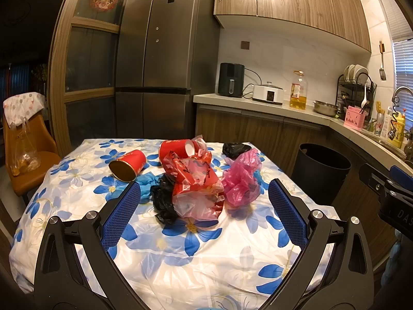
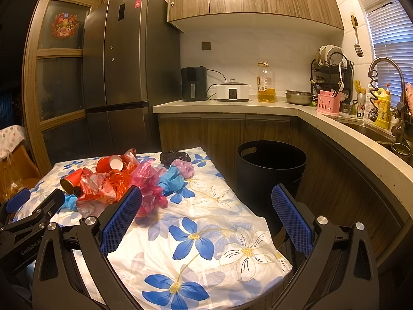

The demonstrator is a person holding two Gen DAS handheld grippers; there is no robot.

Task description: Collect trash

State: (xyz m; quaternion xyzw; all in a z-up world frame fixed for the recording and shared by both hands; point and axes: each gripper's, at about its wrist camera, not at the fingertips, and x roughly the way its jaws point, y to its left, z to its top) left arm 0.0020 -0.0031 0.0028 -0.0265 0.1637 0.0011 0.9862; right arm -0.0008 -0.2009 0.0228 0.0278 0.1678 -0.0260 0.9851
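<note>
Trash lies piled on a table with a blue-flower cloth (image 1: 196,253): a red plastic bag (image 1: 198,180), a pink bag (image 1: 241,180), a black bag (image 1: 162,196), a blue glove (image 1: 147,180), two red paper cups (image 1: 127,165) (image 1: 178,148) on their sides, and another black bag (image 1: 236,149) at the far edge. My left gripper (image 1: 204,193) is open and empty, hovering just before the pile. My right gripper (image 2: 206,201) is open and empty over the table's right side, right of the pile (image 2: 113,183). A black bin (image 2: 271,173) stands on the floor right of the table.
A kitchen counter (image 2: 232,104) with an air fryer, cooker, oil bottle, bowl and dish rack runs behind and to the right, with a sink (image 2: 371,129). A fridge (image 1: 165,59) stands behind the table. An orange chair (image 1: 28,155) with a bag is at the left.
</note>
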